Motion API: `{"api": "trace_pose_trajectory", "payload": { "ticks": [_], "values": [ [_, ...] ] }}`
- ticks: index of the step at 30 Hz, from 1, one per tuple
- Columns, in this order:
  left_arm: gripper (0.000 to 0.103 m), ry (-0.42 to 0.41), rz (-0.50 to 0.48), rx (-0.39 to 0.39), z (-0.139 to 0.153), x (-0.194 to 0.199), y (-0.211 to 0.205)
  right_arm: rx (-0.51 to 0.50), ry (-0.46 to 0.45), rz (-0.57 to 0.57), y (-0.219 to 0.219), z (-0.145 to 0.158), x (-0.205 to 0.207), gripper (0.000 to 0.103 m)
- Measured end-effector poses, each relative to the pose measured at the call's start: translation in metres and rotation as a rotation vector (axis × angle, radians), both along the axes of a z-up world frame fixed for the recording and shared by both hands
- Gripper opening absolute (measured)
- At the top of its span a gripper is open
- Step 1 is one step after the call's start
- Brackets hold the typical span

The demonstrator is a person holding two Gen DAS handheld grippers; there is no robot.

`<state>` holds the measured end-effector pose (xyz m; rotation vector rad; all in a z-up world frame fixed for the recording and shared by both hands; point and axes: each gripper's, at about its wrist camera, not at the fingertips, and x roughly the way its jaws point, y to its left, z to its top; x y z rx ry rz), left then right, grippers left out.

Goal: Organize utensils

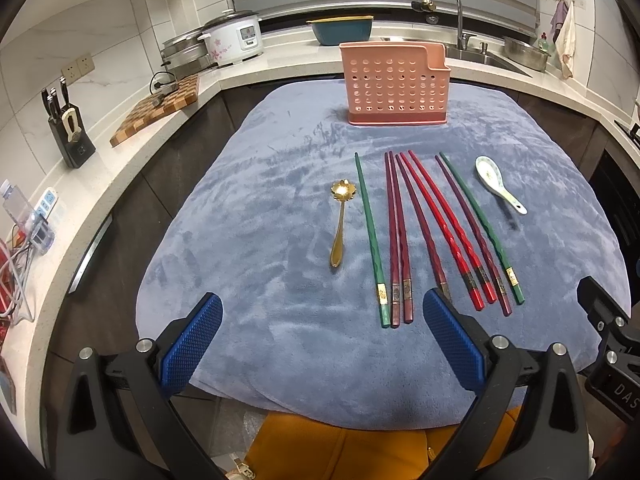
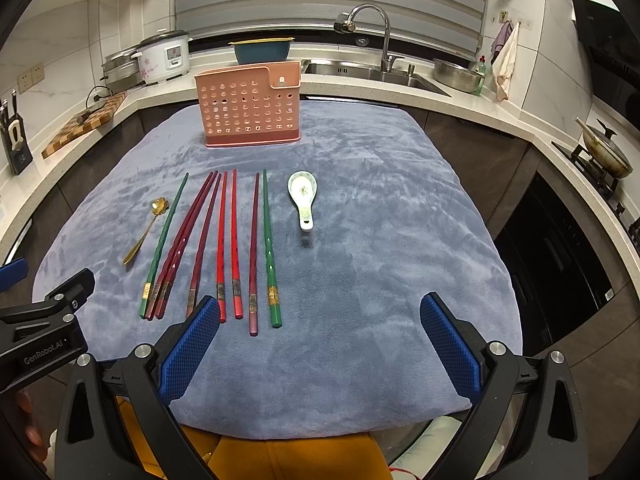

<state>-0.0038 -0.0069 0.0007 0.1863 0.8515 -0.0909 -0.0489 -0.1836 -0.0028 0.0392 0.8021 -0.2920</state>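
A pink perforated utensil holder (image 1: 394, 84) (image 2: 250, 106) stands upright at the far side of the blue-grey cloth (image 1: 260, 240) (image 2: 380, 260). Several red, maroon and green chopsticks (image 1: 424, 232) (image 2: 226, 244) lie side by side in the middle. Left of them rests a gold flower-bowl spoon (image 1: 340, 224) (image 2: 146, 230); to their right lies a white ceramic spoon (image 1: 498, 182) (image 2: 304, 198). My left gripper (image 1: 322, 312) is open above the cloth's near edge, before the gold spoon and the chopstick ends. My right gripper (image 2: 320, 312) is open too, near the right chopstick ends, holding nothing.
Counters wrap around the cloth: a knife block (image 1: 68, 128), a cutting board (image 1: 158, 108), a rice cooker (image 1: 234, 38) and a blue bowl (image 1: 340, 30) at the left and back. The sink with faucet (image 2: 380, 36) is behind; a stove with a pan (image 2: 604, 152) stands right.
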Motion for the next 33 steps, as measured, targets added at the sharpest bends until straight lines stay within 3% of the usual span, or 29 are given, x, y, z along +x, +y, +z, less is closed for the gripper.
{"api": "trace_pose_trajectory", "payload": {
  "ticks": [9,19,22,25,29,33],
  "values": [
    [0.096,0.073,-0.010,-0.045,-0.014,0.020,0.003,0.040,0.023,0.002,-0.010,-0.007,0.015,0.096],
    [0.096,0.150,0.126,-0.103,-0.039,0.080,0.034,0.106,0.016,-0.047,-0.053,-0.021,0.080,0.095],
    [0.096,0.156,0.135,-0.106,-0.046,0.093,0.035,0.159,0.027,-0.043,-0.064,-0.029,0.106,0.087],
    [0.095,0.181,0.115,-0.108,-0.056,0.107,0.033,0.206,0.053,-0.029,-0.069,-0.041,0.128,0.070],
    [0.087,0.232,0.103,-0.159,-0.067,0.117,0.034,0.299,0.098,-0.012,-0.074,-0.059,0.153,0.041],
    [0.078,0.256,0.085,-0.195,-0.074,0.121,0.035,0.365,0.116,-0.004,-0.076,-0.072,0.161,0.025]
  ]
}}
